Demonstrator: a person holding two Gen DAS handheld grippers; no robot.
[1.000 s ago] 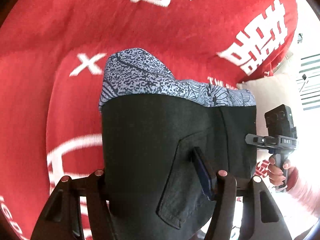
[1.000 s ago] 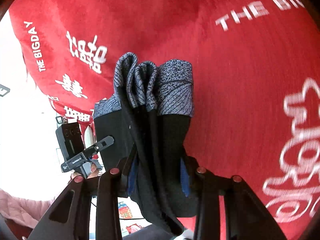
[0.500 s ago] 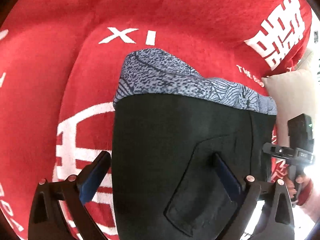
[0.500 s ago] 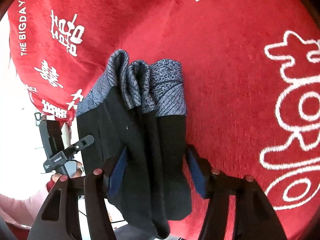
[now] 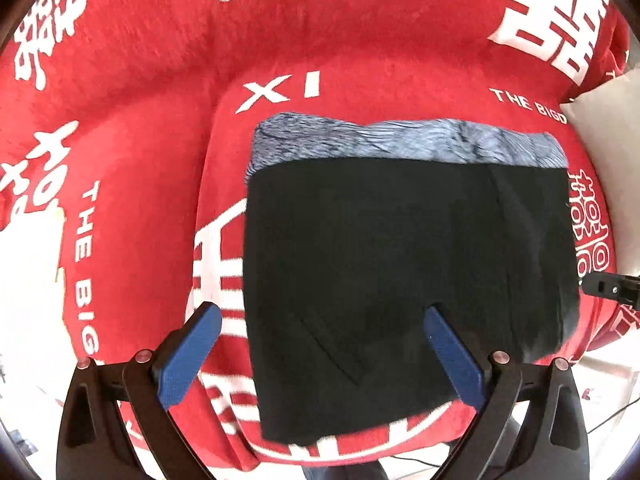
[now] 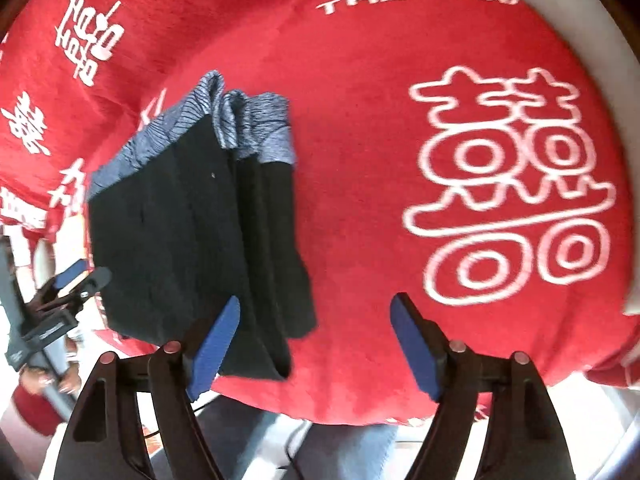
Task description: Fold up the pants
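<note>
A red blanket [image 5: 140,160] with white lettering covers the surface. Folded black pants [image 5: 400,272] lie flat near its front edge. Both the left gripper [image 5: 320,356] and right gripper [image 6: 316,344] are released; retreat straight back without snagging the fold.

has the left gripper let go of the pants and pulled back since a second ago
Yes. The left gripper was shut on the folded pants; now it is open and drawn back, the "XI" lettering lying farther ahead.

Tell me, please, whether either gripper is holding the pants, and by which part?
Neither: the left gripper and right gripper are both open, and the folded pants lie free on the red blanket.
</note>
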